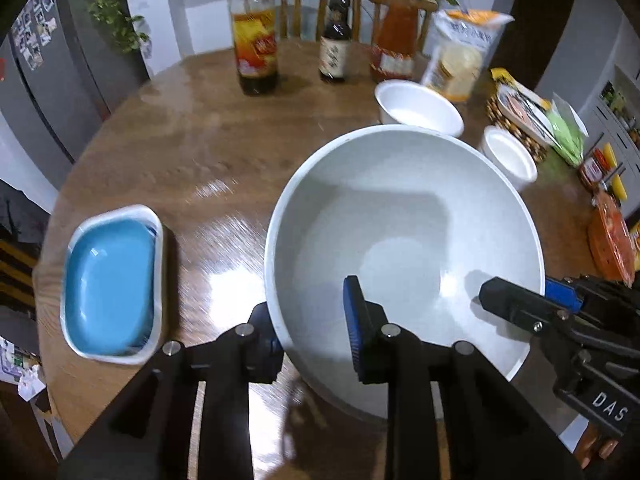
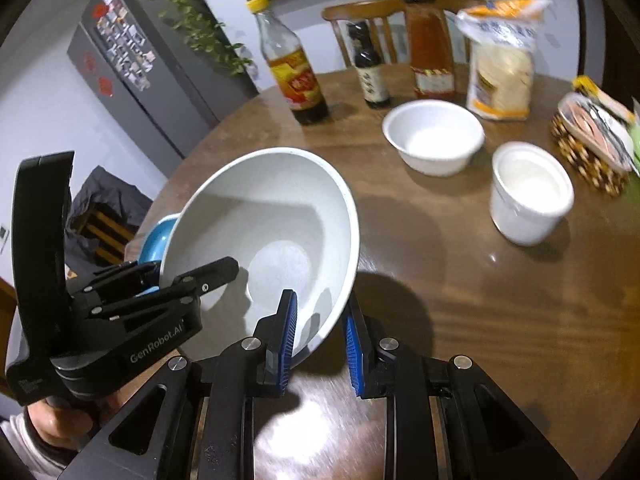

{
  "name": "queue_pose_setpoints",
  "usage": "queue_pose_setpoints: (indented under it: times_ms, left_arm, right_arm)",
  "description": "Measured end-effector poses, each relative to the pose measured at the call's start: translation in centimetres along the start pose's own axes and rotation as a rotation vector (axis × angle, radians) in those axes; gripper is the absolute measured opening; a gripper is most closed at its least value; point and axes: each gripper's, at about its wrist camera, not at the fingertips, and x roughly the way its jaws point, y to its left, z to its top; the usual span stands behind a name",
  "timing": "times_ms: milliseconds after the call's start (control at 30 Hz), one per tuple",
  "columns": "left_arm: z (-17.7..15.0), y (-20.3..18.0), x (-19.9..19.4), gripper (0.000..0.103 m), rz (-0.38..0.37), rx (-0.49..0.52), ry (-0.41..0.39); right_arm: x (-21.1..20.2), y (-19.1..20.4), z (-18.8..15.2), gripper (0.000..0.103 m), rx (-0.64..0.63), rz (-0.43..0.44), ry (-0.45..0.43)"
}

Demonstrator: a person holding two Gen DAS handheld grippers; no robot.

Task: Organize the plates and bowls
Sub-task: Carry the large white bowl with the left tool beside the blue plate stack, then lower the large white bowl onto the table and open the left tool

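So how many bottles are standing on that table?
3, all in a row at the far edge: a tall clear bottle on the left, a small dark bottle in the middle, an orange bottle on the right. Others may be out of view.

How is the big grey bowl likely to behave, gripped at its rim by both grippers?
The big grey bowl looks rigid, likely ceramic: it would chip if dropped. Its glossy rim may slip between the left gripper and right gripper pads. Wide and held only at the near rim, it probably tends to tilt.

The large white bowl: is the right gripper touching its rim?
Touching. The right wrist view shows the right gripper with both blue pads pressed on the large white bowl rim.
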Motion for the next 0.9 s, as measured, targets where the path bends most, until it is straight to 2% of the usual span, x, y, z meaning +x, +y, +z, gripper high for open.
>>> queue_pose_setpoints:
  times_ms: [200, 367, 600, 900]
  left_arm:
    - [2.1, 2.5, 0.5, 0.027, 0.028, -0.026, -0.027]
    - [3.0, 4.1, 3.0, 0.028, 0.033, -0.04, 0.017]
    - [2.9, 5.4, 6.5, 0.028, 0.038, -0.051, 0.081]
    - [2.9, 6.2, 8.1, 0.026, 0.027, -0.055, 0.105]
  right_arm:
    - [2.2, 1.2, 2.6, 0.025, -0.003, 0.0, 0.001]
    - [5.3, 1.4, 3.9, 0.025, 0.003, -0.031, 0.043]
    - [8.9, 1.2, 3.8, 0.025, 0.026, -0.069, 0.1]
    - [9.9, 1.0, 3.7, 0.025, 0.031, -0.085, 0.131]
